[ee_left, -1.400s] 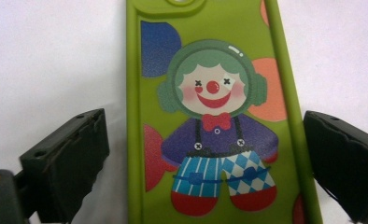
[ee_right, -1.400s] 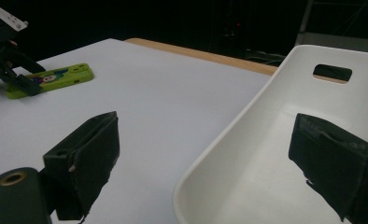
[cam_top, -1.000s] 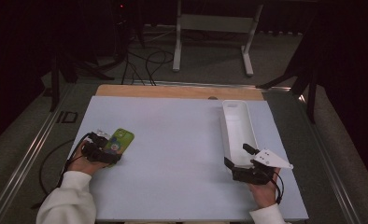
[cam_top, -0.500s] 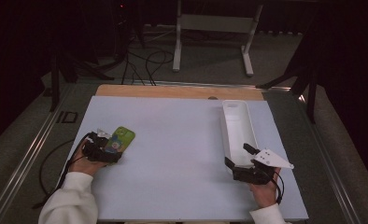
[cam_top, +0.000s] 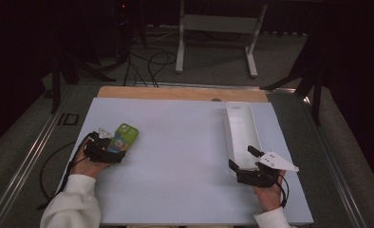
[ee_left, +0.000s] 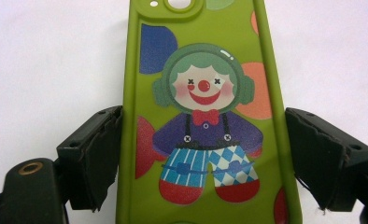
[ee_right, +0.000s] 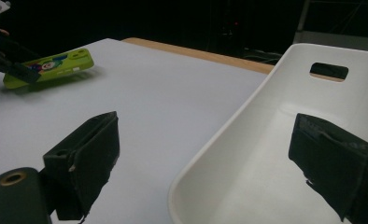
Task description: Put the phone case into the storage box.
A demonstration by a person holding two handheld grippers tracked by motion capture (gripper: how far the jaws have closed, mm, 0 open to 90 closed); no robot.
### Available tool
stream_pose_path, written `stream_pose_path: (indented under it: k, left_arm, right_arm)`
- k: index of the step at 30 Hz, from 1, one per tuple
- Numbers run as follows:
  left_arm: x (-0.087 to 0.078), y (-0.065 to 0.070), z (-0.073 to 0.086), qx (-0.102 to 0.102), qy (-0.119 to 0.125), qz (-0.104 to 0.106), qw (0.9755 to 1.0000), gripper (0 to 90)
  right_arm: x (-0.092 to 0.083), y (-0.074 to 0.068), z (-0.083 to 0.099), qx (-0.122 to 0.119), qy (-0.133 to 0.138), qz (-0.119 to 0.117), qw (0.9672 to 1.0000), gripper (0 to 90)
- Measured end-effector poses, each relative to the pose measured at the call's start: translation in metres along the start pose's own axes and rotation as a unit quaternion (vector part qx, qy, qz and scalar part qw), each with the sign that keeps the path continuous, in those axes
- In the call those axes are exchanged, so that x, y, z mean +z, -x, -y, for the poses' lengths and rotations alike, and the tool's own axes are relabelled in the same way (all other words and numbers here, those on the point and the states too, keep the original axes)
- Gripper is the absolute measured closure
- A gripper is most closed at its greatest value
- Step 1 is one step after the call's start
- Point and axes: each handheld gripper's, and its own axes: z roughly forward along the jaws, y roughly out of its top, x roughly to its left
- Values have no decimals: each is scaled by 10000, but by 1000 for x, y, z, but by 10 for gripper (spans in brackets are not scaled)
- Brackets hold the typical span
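The green phone case (ee_left: 201, 112) with the clown picture lies flat on the left part of the white desk (cam_top: 180, 142), its camera cutout pointing away from you. Your left claw (ee_left: 201, 158) straddles its near end: one pad touches the case's edge, the other stands just off the opposite edge, so the claw is spread and not pinching. Well apart on the right, your right claw (ee_right: 205, 158) is spread wide over the near rim of the white tray (ee_right: 266, 140), one pad outside it, one above its inside.
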Motion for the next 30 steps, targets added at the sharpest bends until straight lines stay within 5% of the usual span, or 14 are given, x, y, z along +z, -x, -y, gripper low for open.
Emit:
stream_pose_path:
  k: [30]
  left_arm:
    - [-35,20,-16,109,884,-108,9960,161]
  right_arm:
    - [-1,1,-3,82,45,-2,10000,87]
